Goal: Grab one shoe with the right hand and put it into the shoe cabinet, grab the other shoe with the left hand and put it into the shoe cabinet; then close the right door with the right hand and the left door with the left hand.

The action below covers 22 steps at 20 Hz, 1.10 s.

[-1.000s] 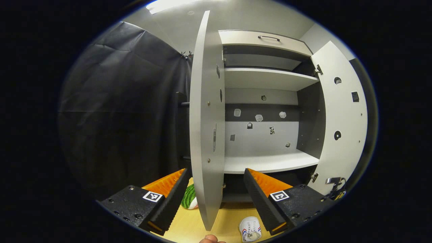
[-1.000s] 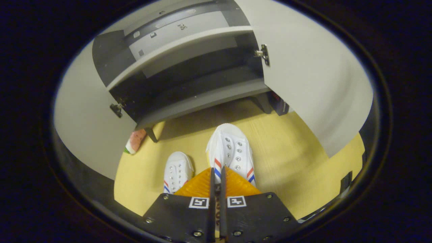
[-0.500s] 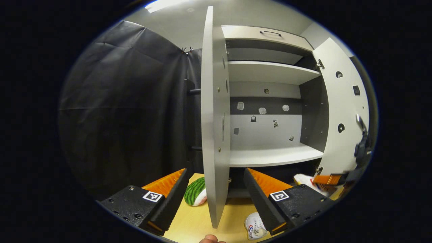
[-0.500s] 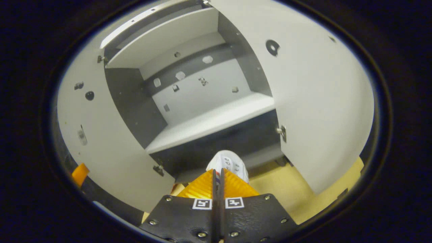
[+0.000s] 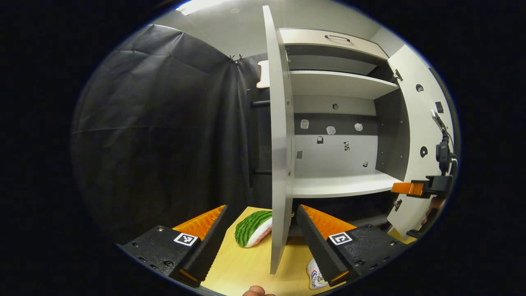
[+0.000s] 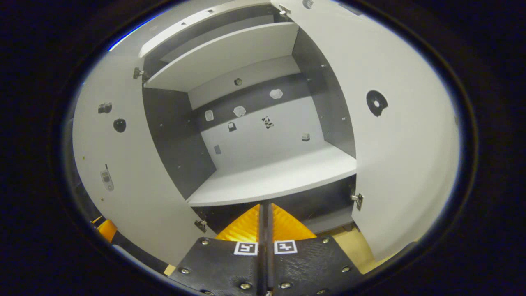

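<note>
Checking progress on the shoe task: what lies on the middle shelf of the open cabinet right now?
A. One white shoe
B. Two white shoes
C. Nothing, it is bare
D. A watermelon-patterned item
C: in both views the middle shelf of the cabinet is bare.

white shoe point(image 5: 314, 278) lies on floor before open shoe cabinet point(image 5: 337, 187).

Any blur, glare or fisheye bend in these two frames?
Left gripper view: sharp; the left door edge bows from fisheye, a ceiling light blows out top left, the booth cloth is dim. Right gripper view: sharp, evenly lit; the shelf curves, no glare.
</note>
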Each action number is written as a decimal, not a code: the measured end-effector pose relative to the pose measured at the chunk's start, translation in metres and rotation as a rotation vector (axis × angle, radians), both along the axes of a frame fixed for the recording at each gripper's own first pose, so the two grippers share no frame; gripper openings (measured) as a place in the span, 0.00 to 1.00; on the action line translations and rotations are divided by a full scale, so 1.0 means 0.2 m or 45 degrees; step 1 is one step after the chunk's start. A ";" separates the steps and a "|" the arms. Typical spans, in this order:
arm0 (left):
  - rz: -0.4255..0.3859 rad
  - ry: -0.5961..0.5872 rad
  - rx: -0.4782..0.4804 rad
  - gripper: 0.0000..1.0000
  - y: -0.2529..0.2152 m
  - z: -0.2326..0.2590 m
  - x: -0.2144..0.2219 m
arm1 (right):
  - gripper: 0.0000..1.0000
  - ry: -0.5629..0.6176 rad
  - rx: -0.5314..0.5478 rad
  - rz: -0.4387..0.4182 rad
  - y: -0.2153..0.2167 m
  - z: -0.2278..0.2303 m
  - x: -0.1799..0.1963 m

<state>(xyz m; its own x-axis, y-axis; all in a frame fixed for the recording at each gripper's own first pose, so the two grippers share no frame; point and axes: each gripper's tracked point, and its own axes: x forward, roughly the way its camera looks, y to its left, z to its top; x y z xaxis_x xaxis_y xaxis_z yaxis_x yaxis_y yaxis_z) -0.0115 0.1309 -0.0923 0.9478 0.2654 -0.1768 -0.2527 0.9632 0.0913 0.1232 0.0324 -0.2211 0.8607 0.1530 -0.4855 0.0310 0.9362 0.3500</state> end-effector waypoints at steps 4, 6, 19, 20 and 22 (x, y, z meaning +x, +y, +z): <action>-0.006 0.005 0.011 1.00 -0.01 -0.01 0.00 | 0.00 0.072 -0.025 0.013 -0.02 -0.11 -0.11; -0.013 -0.006 0.014 1.00 -0.02 0.00 0.00 | 0.00 0.086 -0.039 0.019 -0.02 -0.14 -0.14; 0.001 -0.026 0.042 0.99 0.05 0.03 -0.05 | 0.48 0.624 -0.189 0.134 0.11 -1.11 -0.53; 0.014 -0.023 0.048 0.99 0.07 0.03 -0.05 | 0.48 0.671 -0.215 0.160 0.12 -1.19 -0.56; 0.044 -0.018 0.061 0.99 0.11 0.03 -0.07 | 0.48 0.739 -0.261 0.201 0.15 -1.34 -0.61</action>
<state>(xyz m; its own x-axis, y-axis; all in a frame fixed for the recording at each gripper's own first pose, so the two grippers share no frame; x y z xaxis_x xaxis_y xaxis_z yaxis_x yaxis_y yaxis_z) -0.0253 0.1533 -0.0857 0.9401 0.3060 -0.1501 -0.2874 0.9485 0.1332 0.0014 0.0622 -0.4897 0.4235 0.1109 -0.8991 0.0182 0.9912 0.1308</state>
